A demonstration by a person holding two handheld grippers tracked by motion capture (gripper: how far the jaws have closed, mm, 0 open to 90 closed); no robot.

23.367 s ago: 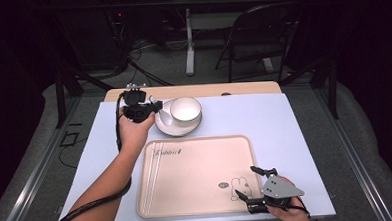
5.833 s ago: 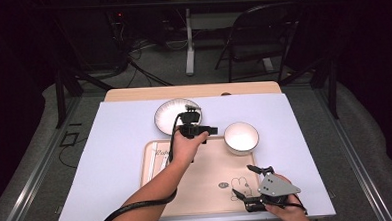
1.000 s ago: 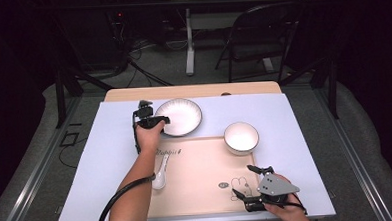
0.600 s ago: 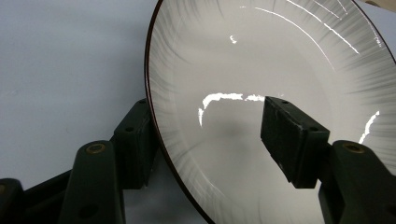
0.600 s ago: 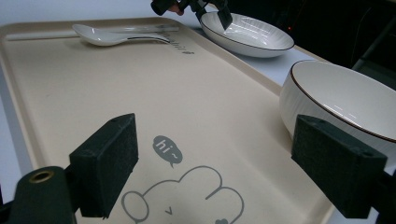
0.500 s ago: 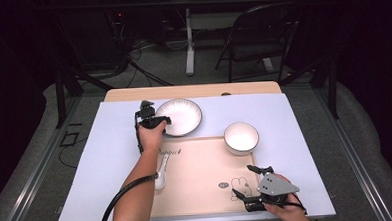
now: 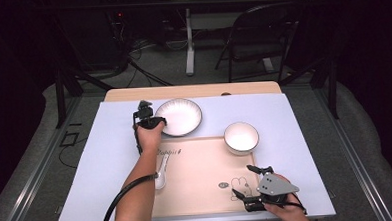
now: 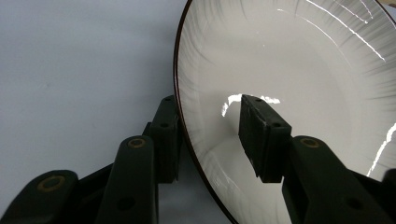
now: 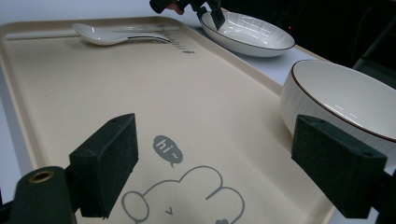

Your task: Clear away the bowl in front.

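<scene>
A: Slippage worries us most: our left gripper (image 8: 210,135) has just been closing astride the plate (image 8: 299,93) rim at the table's (image 7: 111,159) far left, one pad under, one inside, a gap showing.
B: Glossy ribbed ceramic could slide or chip. Our right gripper (image 9: 229,168) hangs wide open, empty, over the smooth beige tray (image 9: 70,93).

High view overlooks whole table; gripper views sit low, close; all share white plate (image 7: 179,116), right view distantly.
</scene>
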